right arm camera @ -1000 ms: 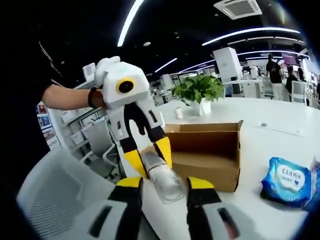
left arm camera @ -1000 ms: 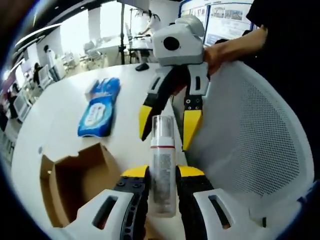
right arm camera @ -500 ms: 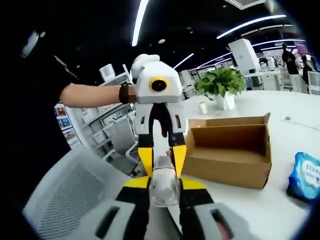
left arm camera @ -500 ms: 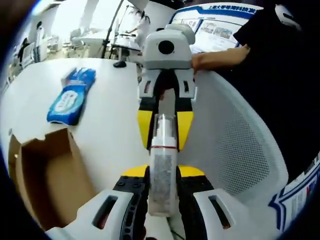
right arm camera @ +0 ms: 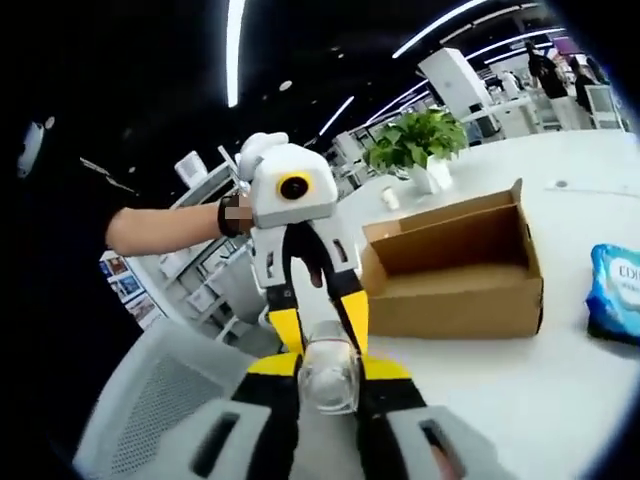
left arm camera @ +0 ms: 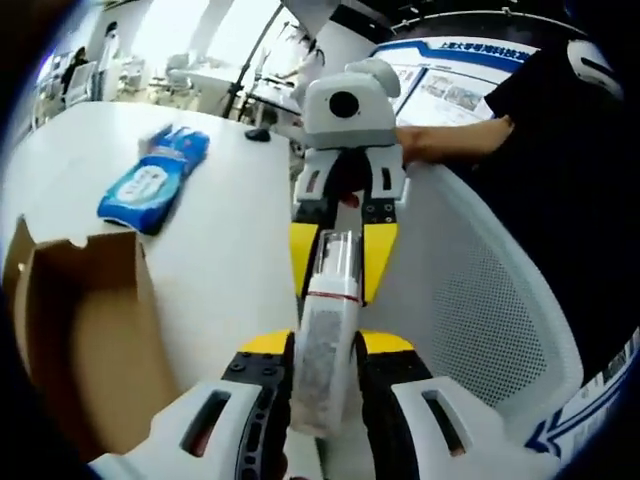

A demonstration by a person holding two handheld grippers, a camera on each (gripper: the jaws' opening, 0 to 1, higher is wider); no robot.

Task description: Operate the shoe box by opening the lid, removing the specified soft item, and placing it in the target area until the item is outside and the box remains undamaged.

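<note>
Holding a clear pump bottle (left arm camera: 325, 350) at both ends above the white tabletop (left arm camera: 215, 260). Left gripper view, left to right: open cardboard shoe box (left arm camera: 80, 330) at the left edge, blue wet-wipes pack (left arm camera: 152, 182) lying further back outside the box, left tool (left arm camera: 322, 345) clamped on the bottle's body, right tool (left arm camera: 342, 262) closed around its capped top, white mesh chair (left arm camera: 490, 310) at right. Right gripper view: left tool (right arm camera: 318, 322) and right tool (right arm camera: 325, 368) both tight on the bottle (right arm camera: 325, 372), box (right arm camera: 455, 275) on the tabletop (right arm camera: 520, 390) behind, potted plant (right arm camera: 420, 150) past it, wipes pack (right arm camera: 617, 290) at the right edge.
</note>
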